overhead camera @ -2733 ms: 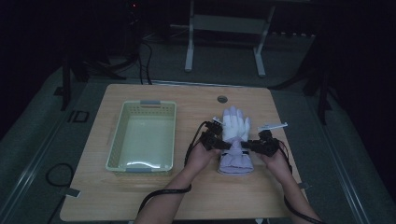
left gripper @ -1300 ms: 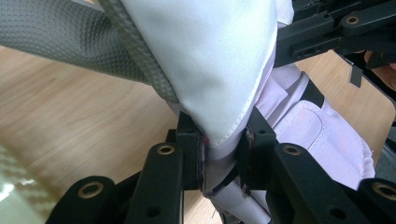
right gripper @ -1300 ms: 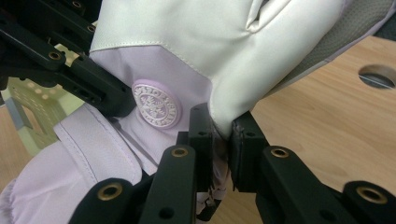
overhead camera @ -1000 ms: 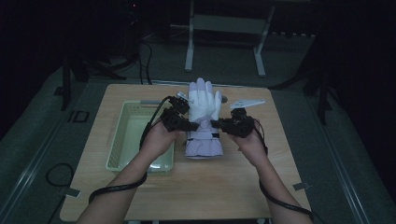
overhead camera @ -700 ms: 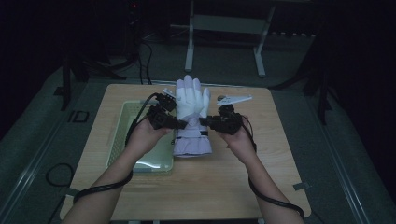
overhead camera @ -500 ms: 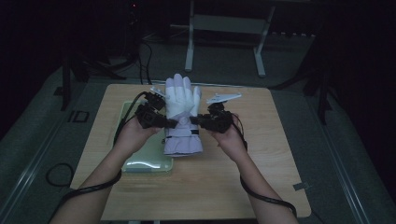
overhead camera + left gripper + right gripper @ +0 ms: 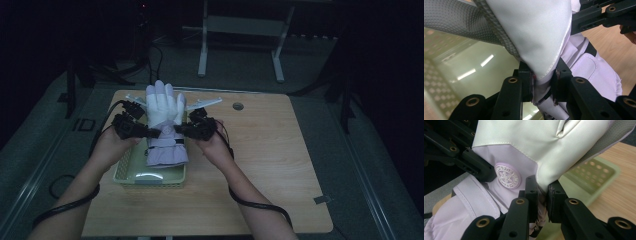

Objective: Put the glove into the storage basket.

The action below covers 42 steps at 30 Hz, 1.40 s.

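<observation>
A padded white and lilac winter glove [image 7: 164, 125] hangs in the air, fingers up, over the near end of the pale green basket [image 7: 126, 170]. My left gripper [image 7: 153, 133] is shut on its left edge near the wrist; in the left gripper view the jaws pinch the glove [image 7: 544, 45] seam, left gripper [image 7: 543, 85]. My right gripper [image 7: 179, 131] is shut on the opposite edge. The right gripper view has the glove [image 7: 524, 147] fabric squeezed between the jaws, right gripper [image 7: 542, 195], beside a round embossed badge [image 7: 507, 176].
The basket [image 7: 461, 75] sits on the left half of the wooden table [image 7: 280, 165]. A round grommet hole [image 7: 238, 106] lies at the table's far edge. Cables [image 7: 255, 202] trail from both grippers toward the near edge. The right half of the table is bare wood.
Both grippers have carried the glove leftward across the table, from its right-middle to above the basket's near end. Both grips have stayed shut on it.
</observation>
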Tool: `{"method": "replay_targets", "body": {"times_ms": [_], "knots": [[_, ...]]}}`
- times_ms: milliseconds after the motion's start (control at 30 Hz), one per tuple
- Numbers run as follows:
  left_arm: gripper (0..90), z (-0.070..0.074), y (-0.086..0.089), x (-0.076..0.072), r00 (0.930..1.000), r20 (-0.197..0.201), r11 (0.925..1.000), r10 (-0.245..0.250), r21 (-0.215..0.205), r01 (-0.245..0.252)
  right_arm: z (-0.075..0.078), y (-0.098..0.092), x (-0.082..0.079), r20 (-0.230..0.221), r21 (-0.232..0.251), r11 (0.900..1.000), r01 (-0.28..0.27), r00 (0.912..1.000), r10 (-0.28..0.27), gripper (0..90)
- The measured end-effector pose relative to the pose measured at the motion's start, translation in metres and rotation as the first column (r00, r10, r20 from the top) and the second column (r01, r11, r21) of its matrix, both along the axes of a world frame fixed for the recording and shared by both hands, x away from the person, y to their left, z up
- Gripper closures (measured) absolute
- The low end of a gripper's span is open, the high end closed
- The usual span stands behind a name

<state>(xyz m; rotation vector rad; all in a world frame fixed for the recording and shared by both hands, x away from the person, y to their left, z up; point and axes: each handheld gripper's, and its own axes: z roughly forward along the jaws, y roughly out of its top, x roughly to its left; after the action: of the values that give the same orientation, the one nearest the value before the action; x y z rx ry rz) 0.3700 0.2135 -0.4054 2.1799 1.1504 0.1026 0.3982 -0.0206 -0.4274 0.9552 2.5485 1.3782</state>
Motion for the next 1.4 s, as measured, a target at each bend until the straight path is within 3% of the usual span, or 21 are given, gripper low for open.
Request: {"method": "replay_targets", "body": {"times_ms": [233,467,600,733,867,933,1033,1133,1300,1400], "knots": [[73.6,-0.030,0.023,0.006,0.9986,-0.037,0.9991,0.037,-0.020,-0.037,-0.021,0.030,0.007,-0.011,-0.051,0.999,-0.009,0.9999,0.008,80.9],[73.5,-0.066,0.023,0.012,0.9948,-0.093,0.9991,0.041,-0.002,-0.041,-0.053,0.041,0.010,-0.044,-0.127,0.992,0.001,0.9990,-0.006,80.8],[73.2,-0.081,0.023,0.012,0.9907,-0.128,0.9989,0.047,-0.001,-0.047,-0.066,0.045,0.008,-0.051,-0.162,0.987,-0.008,0.9987,0.000,80.8],[73.1,-0.093,0.022,0.011,0.9867,-0.153,0.9983,0.056,0.027,-0.052,-0.075,0.049,0.004,-0.052,-0.205,0.979,-0.017,0.9986,0.007,80.8],[73.1,-0.097,0.021,0.012,0.9845,-0.162,0.9968,0.067,0.053,-0.059,-0.077,0.056,0.000,-0.019,-0.257,0.966,-0.009,0.9998,0.004,80.8],[73.2,-0.099,0.019,0.014,0.9837,-0.166,0.9960,0.068,0.068,-0.058,-0.077,0.060,0.000,-0.023,-0.277,0.961,0.014,0.9995,-0.021,80.8],[73.2,-0.104,0.016,0.015,0.9813,-0.176,0.9947,0.078,0.080,-0.064,-0.080,0.068,-0.002,-0.028,-0.324,0.945,0.057,0.9972,-0.069,80.7],[72.8,-0.108,0.014,0.017,0.9796,-0.184,0.9931,0.081,0.098,-0.064,-0.084,0.075,-0.005,-0.019,-0.377,0.922,0.091,0.9942,-0.106,79.3],[62.6,-0.111,0.011,0.015,0.9803,-0.172,0.9874,0.097,0.140,-0.073,-0.085,0.081,-0.004,-0.040,-0.426,0.899,0.105,0.9901,-0.135,70.3],[55.1,-0.111,0.008,0.015,0.9803,-0.157,0.9788,0.120,0.184,-0.090,-0.084,0.082,-0.002,-0.041,-0.429,0.895,0.121,0.9873,-0.153,63.1]]}}
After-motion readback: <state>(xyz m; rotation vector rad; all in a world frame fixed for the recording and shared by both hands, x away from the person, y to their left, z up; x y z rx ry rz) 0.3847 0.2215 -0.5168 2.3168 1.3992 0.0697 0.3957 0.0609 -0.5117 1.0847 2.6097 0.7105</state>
